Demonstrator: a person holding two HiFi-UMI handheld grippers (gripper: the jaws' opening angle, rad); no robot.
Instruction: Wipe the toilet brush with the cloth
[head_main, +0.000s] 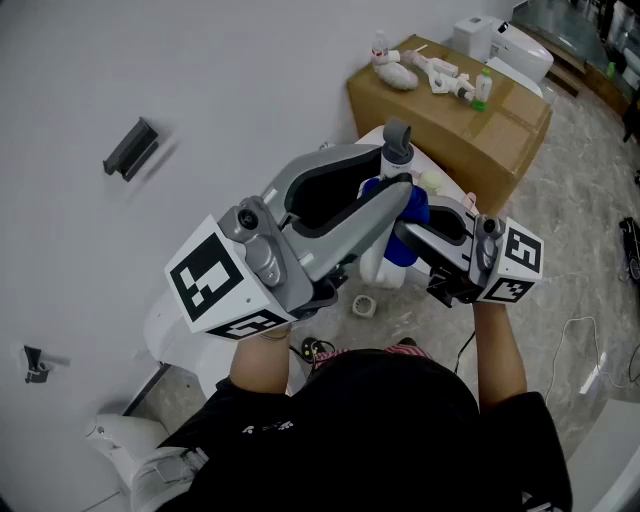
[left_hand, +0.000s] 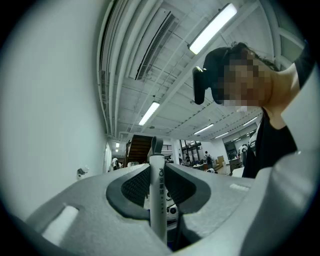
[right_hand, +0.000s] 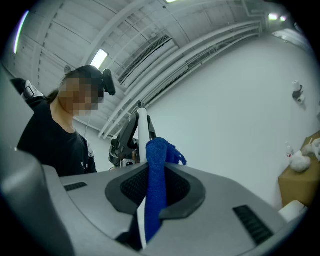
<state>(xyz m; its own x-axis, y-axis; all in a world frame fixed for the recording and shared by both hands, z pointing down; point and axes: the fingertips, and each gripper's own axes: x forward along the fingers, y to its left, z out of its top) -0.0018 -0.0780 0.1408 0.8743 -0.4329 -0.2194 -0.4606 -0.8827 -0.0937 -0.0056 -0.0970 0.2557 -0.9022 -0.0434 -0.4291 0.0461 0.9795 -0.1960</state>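
A white wall stands to my left, tiled floor lies below, and a cardboard box (head_main: 450, 105) sits far right. My left gripper (head_main: 388, 188) is clamped on the toilet brush (left_hand: 158, 195) by its white shaft, which stands upright between the pads with a grey cap on top. My right gripper (head_main: 412, 232) is closed on the blue cloth (right_hand: 156, 180). The shaft's white edge shows against the cloth inside those jaws, so they touch. The cloth meets the shaft from the right. Its long axis runs up and down, so I judge the right hand should slide along it while the left holds steady.
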